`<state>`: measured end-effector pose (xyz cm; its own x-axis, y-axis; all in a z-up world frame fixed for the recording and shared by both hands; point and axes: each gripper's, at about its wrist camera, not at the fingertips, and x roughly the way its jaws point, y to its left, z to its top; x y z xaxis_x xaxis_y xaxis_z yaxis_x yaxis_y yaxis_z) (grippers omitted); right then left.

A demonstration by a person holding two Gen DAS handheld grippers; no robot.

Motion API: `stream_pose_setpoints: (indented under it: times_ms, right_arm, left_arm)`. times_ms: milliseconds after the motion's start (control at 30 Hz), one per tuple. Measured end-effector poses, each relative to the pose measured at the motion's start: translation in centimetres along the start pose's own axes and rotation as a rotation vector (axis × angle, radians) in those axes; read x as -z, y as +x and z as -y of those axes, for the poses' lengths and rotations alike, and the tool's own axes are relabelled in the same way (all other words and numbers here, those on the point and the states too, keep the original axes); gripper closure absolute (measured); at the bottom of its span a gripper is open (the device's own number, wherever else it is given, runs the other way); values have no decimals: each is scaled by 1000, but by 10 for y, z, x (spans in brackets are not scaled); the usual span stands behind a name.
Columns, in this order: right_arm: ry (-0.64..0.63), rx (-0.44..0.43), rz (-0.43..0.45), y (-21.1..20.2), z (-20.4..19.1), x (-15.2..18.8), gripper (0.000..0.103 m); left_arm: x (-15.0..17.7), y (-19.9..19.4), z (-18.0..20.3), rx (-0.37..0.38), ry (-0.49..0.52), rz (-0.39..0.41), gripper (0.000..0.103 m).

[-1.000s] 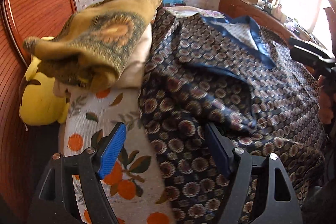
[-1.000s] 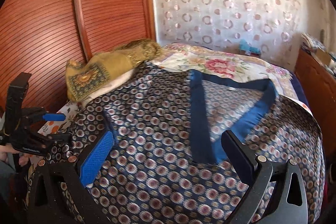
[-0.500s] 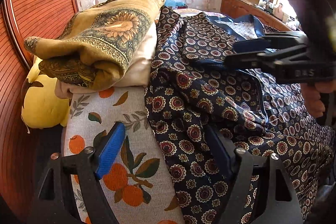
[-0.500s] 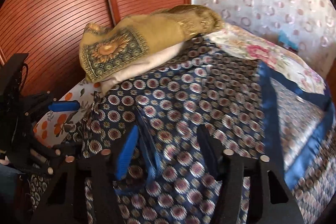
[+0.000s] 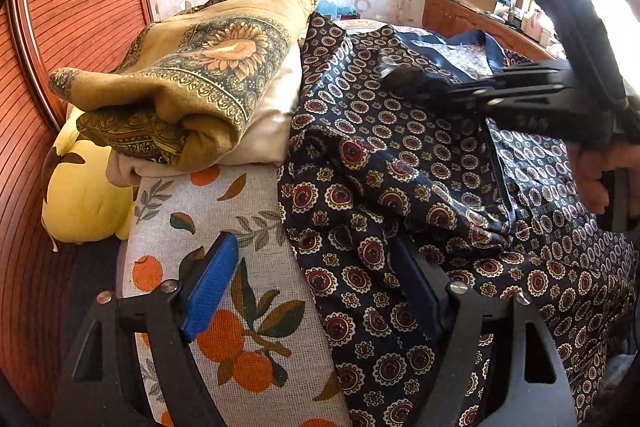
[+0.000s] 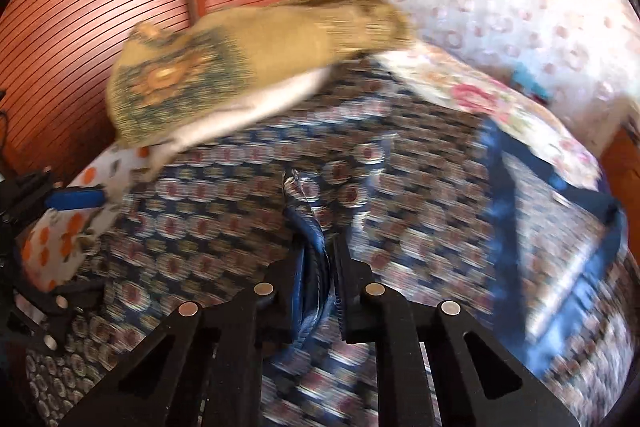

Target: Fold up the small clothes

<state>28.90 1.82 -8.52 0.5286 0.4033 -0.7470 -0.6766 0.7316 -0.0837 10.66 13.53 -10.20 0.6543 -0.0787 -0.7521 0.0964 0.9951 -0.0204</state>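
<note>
left claw [image 5: 316,291] gapes wide; right claw [image 6: 316,267] just pinched closed.

Each camera sits just behind its own hand-held gripper and looks forward and downward along the two fingers, close over the bed. The left view faces the patterned garment [image 5: 400,163] ahead and to its right, with the folded blanket [image 5: 192,75] ahead-left. The blurred right view faces both from the other side; each view also catches the other gripper at its edge.

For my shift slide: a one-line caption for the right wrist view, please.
Right claw, just closed, pinches a blue-edged fold of the patterned navy garment on the bed.
</note>
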Motion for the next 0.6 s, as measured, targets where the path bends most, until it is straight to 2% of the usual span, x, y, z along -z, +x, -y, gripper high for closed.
stream_pose_setpoints:
  times_ms: [133, 300, 367, 433, 500, 600]
  right_arm:
    - [131, 75, -33, -9, 39, 18, 90]
    - [158, 109, -15, -23, 63, 39, 89]
    - [170, 125, 2, -28, 69, 45, 80]
    - [175, 139, 25, -32, 73, 50, 57]
    - [183, 144, 43, -35, 76, 54, 47]
    - [203, 127, 59, -41, 83, 63, 44]
  left_arm:
    - [0, 0, -1, -1, -2, 0, 24]
    - [0, 0, -1, -5, -3, 1, 24]
    - [0, 0, -1, -5, -3, 1, 24]
    - [0, 0, -1, -4, -3, 1, 24]
    - [0, 0, -2, -5, -3, 1, 24]
    - [0, 0, -2, -5, -4, 1, 24]
